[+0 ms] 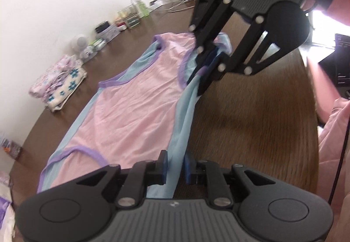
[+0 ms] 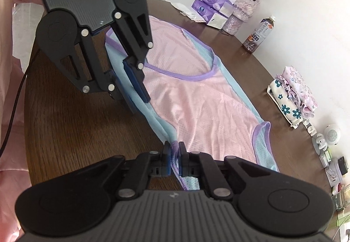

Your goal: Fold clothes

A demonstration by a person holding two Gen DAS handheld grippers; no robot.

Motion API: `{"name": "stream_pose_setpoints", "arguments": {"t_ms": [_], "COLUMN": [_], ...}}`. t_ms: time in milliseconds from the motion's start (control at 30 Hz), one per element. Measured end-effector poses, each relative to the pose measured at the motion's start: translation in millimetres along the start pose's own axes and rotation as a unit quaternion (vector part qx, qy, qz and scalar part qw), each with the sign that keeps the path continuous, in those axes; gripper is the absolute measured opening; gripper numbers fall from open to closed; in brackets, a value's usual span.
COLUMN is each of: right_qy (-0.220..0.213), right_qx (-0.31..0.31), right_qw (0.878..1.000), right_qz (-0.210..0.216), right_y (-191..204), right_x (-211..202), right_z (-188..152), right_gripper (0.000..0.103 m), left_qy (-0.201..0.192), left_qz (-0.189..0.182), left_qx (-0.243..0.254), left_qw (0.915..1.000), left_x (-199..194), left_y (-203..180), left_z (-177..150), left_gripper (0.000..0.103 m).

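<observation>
We are gripping near blue side edge of pink mesh sleeveless garment with purple trim (image 1: pixel 131 97) — left gripper (image 1: pixel 175 167) and right gripper (image 2: pixel 174 158), jaws of both closed on cloth; next, we judge — carrying edge across pink panel.

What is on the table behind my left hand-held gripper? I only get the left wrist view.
Observer: A vase of roses stands on the table, beyond that end of the garment.
Operator: Anything else near the cloth there?
Observer: Purple tissue packs lie left of the vase, apart from the cloth.
Operator: Which part does the right hand-held gripper hold?
Observer: Its own camera shows the garment's purple trim pinched between its pads.
</observation>
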State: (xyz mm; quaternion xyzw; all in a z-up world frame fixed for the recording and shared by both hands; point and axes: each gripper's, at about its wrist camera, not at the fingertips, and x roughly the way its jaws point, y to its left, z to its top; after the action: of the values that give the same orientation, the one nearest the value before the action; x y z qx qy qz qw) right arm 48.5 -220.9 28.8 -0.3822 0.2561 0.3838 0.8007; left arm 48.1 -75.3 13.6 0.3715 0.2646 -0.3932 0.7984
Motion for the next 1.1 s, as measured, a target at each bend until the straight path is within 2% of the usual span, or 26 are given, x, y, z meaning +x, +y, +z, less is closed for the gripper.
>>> {"name": "stream_pose_setpoints", "arguments": {"t_ms": [167, 300, 467, 833, 1100], "right_qy": [-0.003, -0.005, -0.005, 0.007, 0.015], "right_qx": [0.006, 0.011, 0.021, 0.026, 0.010], "right_qw": [1.000, 1.000, 1.000, 0.999, 0.998], "right_qz": [-0.004, -0.005, -0.006, -0.031, -0.057], "right_y": [-0.8, -0.8, -0.4, -1.8, -22.6], "right_x": [-2.3, -2.3, -0.5, 1.5, 21.5], "right_z": [-1.1, -1.7, -2.2, 2.5, 13.6], "right_gripper": [0.005, 0.005, 0.005, 0.005, 0.005], "left_qy": [0.023, 0.047, 0.053, 0.021, 0.018], "left_qz": [0.035, 0.062, 0.065, 0.094, 0.120], "left_qx": [-0.022, -0.031, -0.033, -0.021, -0.003], "left_qw": [0.9989, 0.9965, 0.9960, 0.9951, 0.9926], "left_x": [-17.7, -32.5, -42.7, -46.3, -24.7], "left_y": [10.6, 15.0, 14.7, 29.7, 55.2], "left_z": [-27.6, -47.4, -59.5, -48.6, -33.1], "left_gripper": [0.015, 0.007, 0.002, 0.000, 0.000]}}
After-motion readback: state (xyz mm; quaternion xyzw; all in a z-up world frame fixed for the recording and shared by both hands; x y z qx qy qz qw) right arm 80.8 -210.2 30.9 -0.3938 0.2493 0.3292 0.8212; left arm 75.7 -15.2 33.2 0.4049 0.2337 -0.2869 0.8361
